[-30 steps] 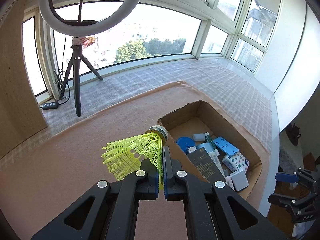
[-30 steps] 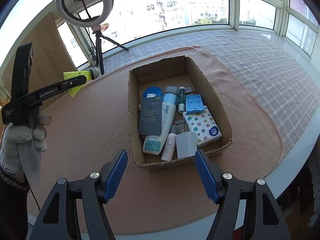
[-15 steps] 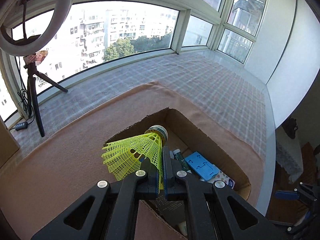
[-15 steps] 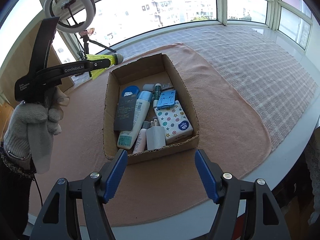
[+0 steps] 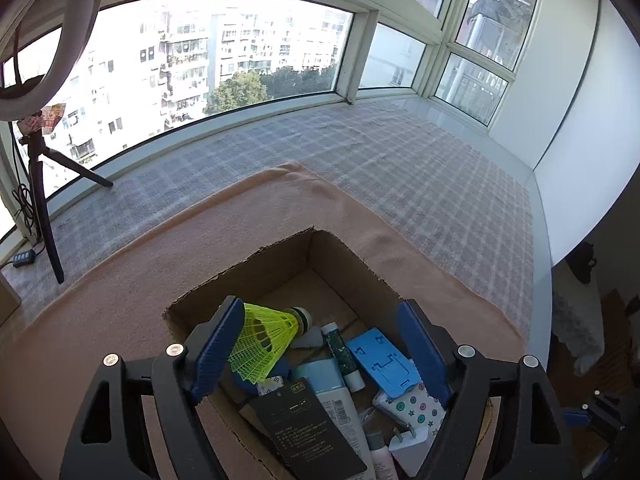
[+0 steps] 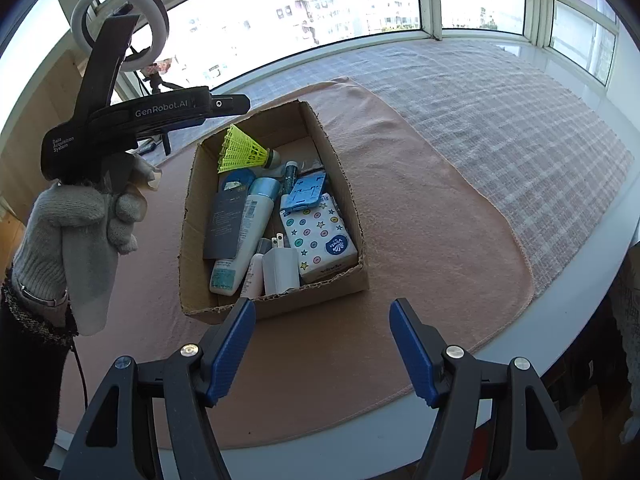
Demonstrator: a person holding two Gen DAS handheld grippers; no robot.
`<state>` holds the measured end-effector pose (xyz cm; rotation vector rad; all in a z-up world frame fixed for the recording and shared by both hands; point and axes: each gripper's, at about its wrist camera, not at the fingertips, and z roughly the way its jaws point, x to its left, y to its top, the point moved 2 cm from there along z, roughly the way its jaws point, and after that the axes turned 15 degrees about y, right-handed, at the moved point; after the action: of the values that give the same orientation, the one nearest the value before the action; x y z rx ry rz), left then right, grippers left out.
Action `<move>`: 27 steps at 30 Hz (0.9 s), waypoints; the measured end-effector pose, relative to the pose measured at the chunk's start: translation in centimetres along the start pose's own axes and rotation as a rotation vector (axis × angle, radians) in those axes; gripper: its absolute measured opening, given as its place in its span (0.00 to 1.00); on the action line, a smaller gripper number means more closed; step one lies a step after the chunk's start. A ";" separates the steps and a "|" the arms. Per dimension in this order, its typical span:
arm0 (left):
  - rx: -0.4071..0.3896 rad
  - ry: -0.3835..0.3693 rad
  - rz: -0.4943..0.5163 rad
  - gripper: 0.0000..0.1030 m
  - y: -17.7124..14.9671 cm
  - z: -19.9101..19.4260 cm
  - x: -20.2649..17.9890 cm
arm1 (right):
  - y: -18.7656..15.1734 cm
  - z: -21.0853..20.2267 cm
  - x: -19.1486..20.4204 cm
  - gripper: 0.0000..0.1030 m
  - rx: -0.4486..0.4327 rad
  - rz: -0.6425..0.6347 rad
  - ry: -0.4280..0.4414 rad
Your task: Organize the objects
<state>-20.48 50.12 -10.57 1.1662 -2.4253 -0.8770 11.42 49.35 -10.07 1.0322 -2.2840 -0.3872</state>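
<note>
A yellow-green plastic shuttlecock (image 5: 266, 344) hangs over the far end of the open cardboard box (image 5: 280, 268), lying against the left pad of my left gripper (image 5: 320, 314). The jaws are opening and stand wide, with the right pad well clear of it. From the right wrist view, the shuttlecock (image 6: 244, 154) is just under the left gripper (image 6: 224, 105), inside the box (image 6: 300, 306). My right gripper (image 6: 322, 312) is open and empty, hovering before the box's near wall.
The box holds a black card (image 5: 308, 424), a white-and-blue tube (image 6: 244, 232), a blue phone stand (image 5: 384, 364), a star-printed tissue pack (image 6: 320, 236) and a white charger (image 6: 280, 268). It sits on a pink cloth (image 6: 420, 208) over a checked cloth (image 6: 500, 112). A ring light (image 6: 120, 28) stands back left.
The left gripper carried the shuttlecock from beside the box to above its far end, then its jaws spread apart and released the grip. The right gripper drifted slightly.
</note>
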 end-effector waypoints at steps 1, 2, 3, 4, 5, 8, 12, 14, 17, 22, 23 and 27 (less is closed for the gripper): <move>0.002 0.010 0.009 0.79 -0.1 0.0 0.0 | 0.0 0.0 0.0 0.64 0.000 -0.001 0.001; 0.006 0.015 0.010 0.79 -0.1 0.0 0.1 | 0.0 0.1 0.1 0.64 0.001 -0.001 0.002; 0.012 0.016 0.006 0.79 -0.3 0.0 0.3 | 0.0 0.1 0.1 0.64 0.002 -0.001 0.004; 0.016 0.017 0.001 0.79 -0.3 -0.1 0.6 | 0.0 0.2 0.2 0.64 0.003 -0.001 0.006; 0.014 0.024 -0.003 0.79 -0.4 -0.3 0.9 | 0.0 0.3 0.3 0.64 0.004 -0.002 0.006; 0.007 0.045 -0.008 0.79 -0.6 -0.9 1.7 | 0.1 0.5 0.6 0.64 0.006 -0.005 0.011; 0.002 0.064 -0.014 0.79 -1.2 -2.1 3.1 | 0.1 0.7 1.4 0.64 0.006 -0.013 0.015; 0.003 0.081 -0.021 0.79 -1.7 -2.7 4.0 | 0.2 0.8 1.9 0.64 0.003 -0.018 0.019; 0.011 0.097 -0.039 0.79 -2.7 -3.8 5.5 | 0.3 1.0 2.9 0.64 0.003 -0.031 0.024; 0.015 0.140 -0.066 0.79 -4.9 -6.2 8.5 | 0.2 1.5 4.8 0.64 0.004 -0.054 0.034; 0.015 0.148 -0.072 0.79 -5.4 -6.8 9.2 | 0.2 1.6 5.3 0.64 0.005 -0.060 0.037; 0.020 0.179 -0.095 0.79 -7.4 -9.0 11.9 | 0.0 1.9 7.2 0.64 0.005 -0.083 0.046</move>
<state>-18.84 33.73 -8.37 1.3175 -2.2559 -0.7417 6.45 44.02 -8.71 1.1293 -2.2074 -0.3875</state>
